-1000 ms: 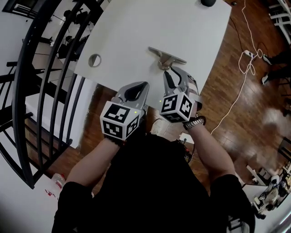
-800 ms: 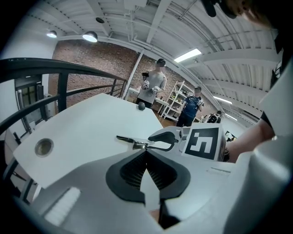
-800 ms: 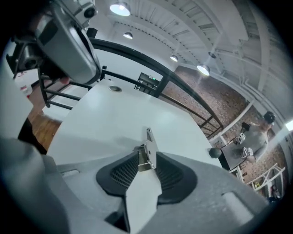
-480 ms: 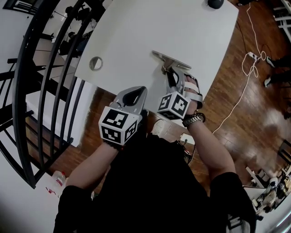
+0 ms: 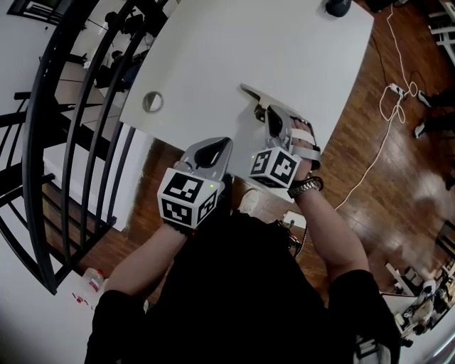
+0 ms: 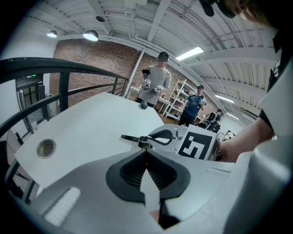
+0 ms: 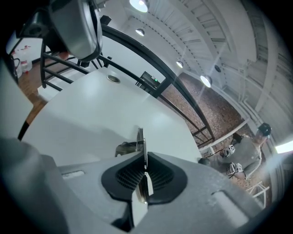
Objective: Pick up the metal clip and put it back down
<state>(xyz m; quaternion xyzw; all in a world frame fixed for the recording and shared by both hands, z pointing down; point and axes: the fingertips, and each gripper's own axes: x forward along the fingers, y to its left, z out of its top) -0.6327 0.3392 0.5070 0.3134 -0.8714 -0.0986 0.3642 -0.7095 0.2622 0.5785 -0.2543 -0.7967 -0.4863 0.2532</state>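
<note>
The metal clip (image 5: 266,98), a flat grey bar with a folded handle, is at the near edge of the white table (image 5: 249,43). My right gripper (image 5: 269,114) is shut on its handle. In the right gripper view the clip (image 7: 141,139) stands edge-on between the closed jaws, with its shadow on the table. Whether it touches the tabletop I cannot tell. My left gripper (image 5: 212,147) is shut and holds nothing. It hangs just off the table's near edge, left of the right gripper. From the left gripper view the clip (image 6: 136,137) shows ahead, on the right gripper (image 6: 160,136).
A round grommet hole (image 5: 151,102) lies at the table's left near corner. A dark object (image 5: 338,6) sits at the far edge. A black railing (image 5: 64,106) runs along the left. A white cable (image 5: 387,92) trails over the wooden floor on the right. Two people (image 6: 158,82) stand far behind the table.
The right gripper stays shut on the clip and has edged slightly forward and right with it. The left gripper has barely moved.
</note>
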